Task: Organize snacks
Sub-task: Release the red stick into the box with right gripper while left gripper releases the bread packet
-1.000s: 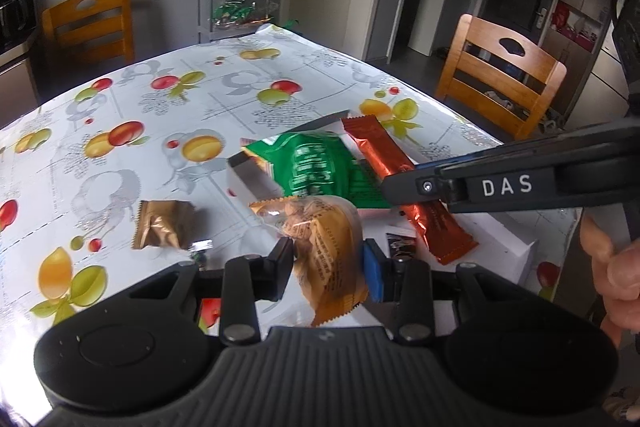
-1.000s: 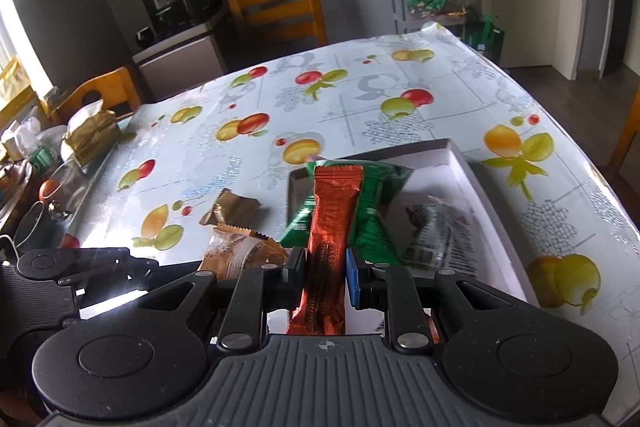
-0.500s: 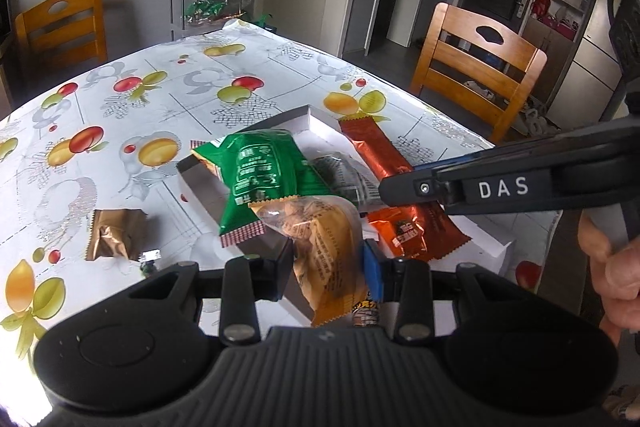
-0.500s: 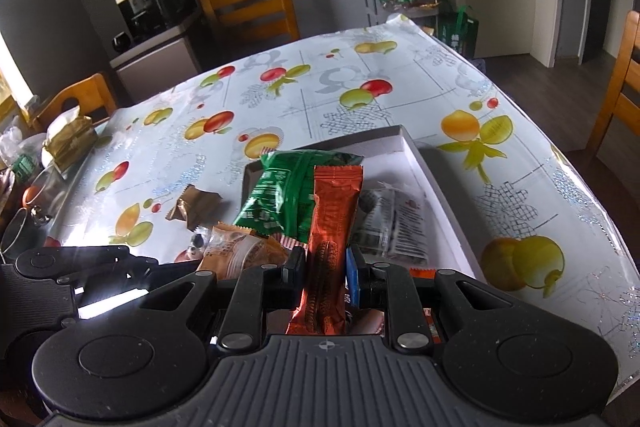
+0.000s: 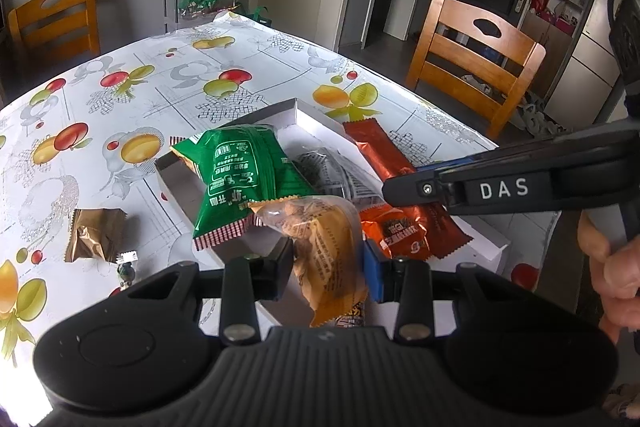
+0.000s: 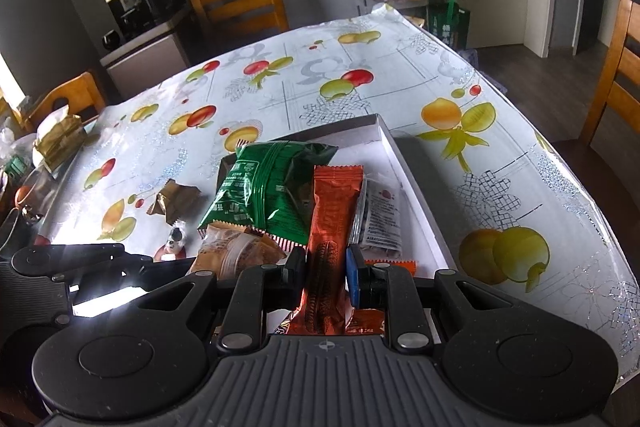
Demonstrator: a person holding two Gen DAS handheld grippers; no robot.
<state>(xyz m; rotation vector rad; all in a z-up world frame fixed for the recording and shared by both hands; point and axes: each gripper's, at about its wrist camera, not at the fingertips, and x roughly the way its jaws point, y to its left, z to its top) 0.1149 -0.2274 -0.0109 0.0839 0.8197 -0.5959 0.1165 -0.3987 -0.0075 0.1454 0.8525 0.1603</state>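
two snacks in the air at once, both over the white box (image 6: 404,163): left gripper (image 5: 326,267) partly closed, pads pressing a clear-and-orange pouch (image 5: 324,239); right gripper (image 6: 326,267) nearly shut, pinching a long orange bar (image 6: 332,211) by its lower half. already inside: a green bag (image 5: 244,179) propped over the box's near wall, a clear printed packet (image 6: 378,215), another orange wrapper (image 5: 400,237) at the near end. likely trouble: crowding. a drop onto the green bag's slope could slide the pouch out over the rim; the bar, long and stiff-looking, could bridge the other packs and tip off the edge. with both tools close together over one spot, a knock between them could loosen the light grip on the pouch. outside the box on the fruit-print cloth (image 5: 180,75): a brown wrapper (image 5: 94,235) and a small candy (image 5: 127,259) just beside it, probably still to collect. wooden chair (image 5: 472,63) beyond the table's far edge, well clear.
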